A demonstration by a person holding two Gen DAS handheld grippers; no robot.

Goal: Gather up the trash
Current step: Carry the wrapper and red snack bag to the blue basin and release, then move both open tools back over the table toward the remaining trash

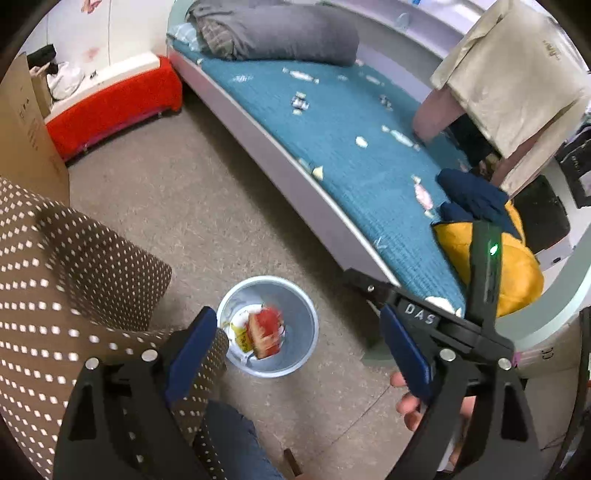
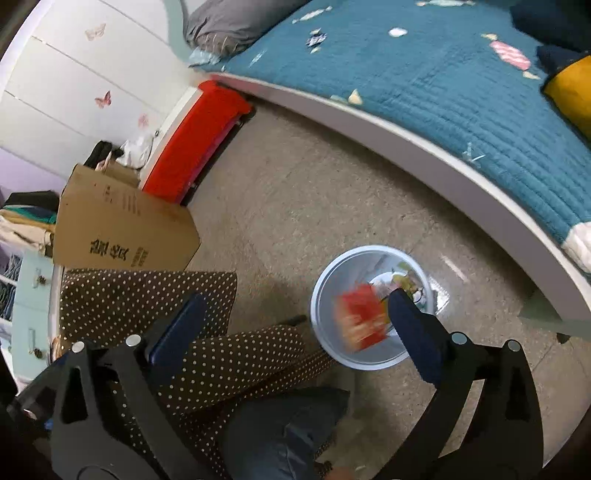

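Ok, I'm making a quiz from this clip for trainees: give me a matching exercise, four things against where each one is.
Things:
1. red packet
2. grey pillow
3. cardboard box
4. yellow cushion

Places:
A. at the head of the bed
B. on the floor beside the red bench
C. in the bin
D. on the bed, under a dark blue cloth

Pairs: 1-C, 2-A, 3-B, 4-D

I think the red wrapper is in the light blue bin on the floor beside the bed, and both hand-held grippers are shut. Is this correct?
Not quite: both are open. The left hand-held gripper and right hand-held gripper show wide jaws holding nothing, each in its own wrist view. The red wrapper is in the light blue bin beside the bed.
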